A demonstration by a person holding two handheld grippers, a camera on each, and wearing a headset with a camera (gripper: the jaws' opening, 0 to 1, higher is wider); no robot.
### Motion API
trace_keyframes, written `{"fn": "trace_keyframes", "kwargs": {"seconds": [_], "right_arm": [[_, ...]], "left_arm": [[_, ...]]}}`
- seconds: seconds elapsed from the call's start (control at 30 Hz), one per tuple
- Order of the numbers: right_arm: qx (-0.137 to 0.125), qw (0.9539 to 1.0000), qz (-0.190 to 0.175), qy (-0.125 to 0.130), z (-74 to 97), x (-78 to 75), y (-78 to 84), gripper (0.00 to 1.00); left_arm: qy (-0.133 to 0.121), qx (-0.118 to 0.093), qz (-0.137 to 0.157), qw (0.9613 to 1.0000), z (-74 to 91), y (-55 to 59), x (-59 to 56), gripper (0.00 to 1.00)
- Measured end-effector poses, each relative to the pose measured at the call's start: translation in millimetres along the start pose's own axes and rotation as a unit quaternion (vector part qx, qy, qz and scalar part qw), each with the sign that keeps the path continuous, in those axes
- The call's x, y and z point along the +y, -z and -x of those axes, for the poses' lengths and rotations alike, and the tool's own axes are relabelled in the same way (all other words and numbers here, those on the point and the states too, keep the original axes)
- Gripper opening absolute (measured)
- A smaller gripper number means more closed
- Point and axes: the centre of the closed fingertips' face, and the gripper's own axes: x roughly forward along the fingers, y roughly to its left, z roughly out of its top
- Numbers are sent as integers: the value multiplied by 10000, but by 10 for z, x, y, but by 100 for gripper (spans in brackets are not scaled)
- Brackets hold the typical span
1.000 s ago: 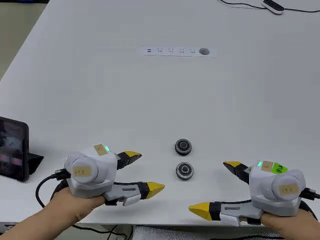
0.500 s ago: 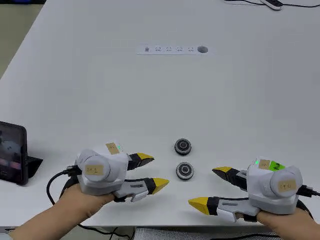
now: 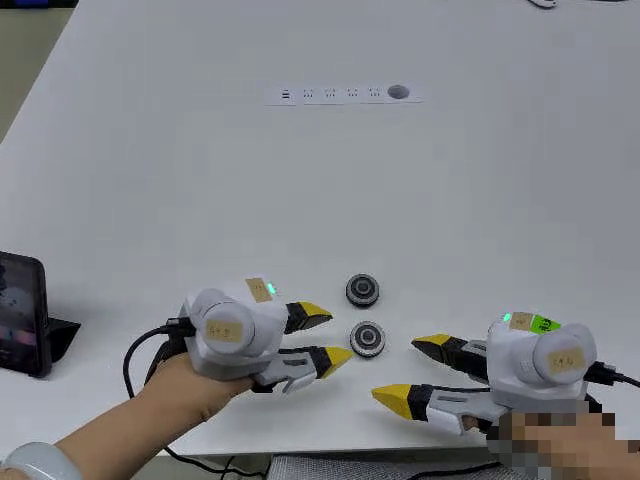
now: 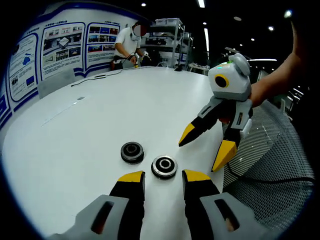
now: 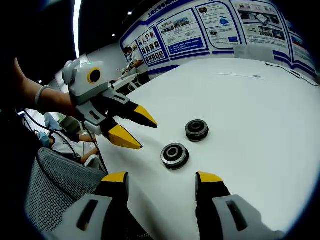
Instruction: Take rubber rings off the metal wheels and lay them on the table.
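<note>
Jaws moderately parted on left gripper (image 3: 335,334), wide on right gripper (image 3: 403,368), both empty and drawn in closer to flank near wheel (image 3: 368,338) on table (image 3: 300,200), far wheel (image 3: 362,290) just beyond it, rubber rings (image 4: 155,168) on both wheels, so first grab looks imminent.

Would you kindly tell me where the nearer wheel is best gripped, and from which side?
Probably across its outer rim: the nearer wheel lies flat on the table, round and low. Come level from the left, where the open left claw faces it.
</note>
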Motion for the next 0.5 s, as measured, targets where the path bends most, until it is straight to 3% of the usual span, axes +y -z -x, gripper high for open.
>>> {"fn": "trace_keyframes", "kwargs": {"seconds": [0.5], "right_arm": [[-185,9995,-264,-70,-47,-22,-81,50]], "left_arm": [[186,159,-191,9995,-200,-43,-58,26]]}}
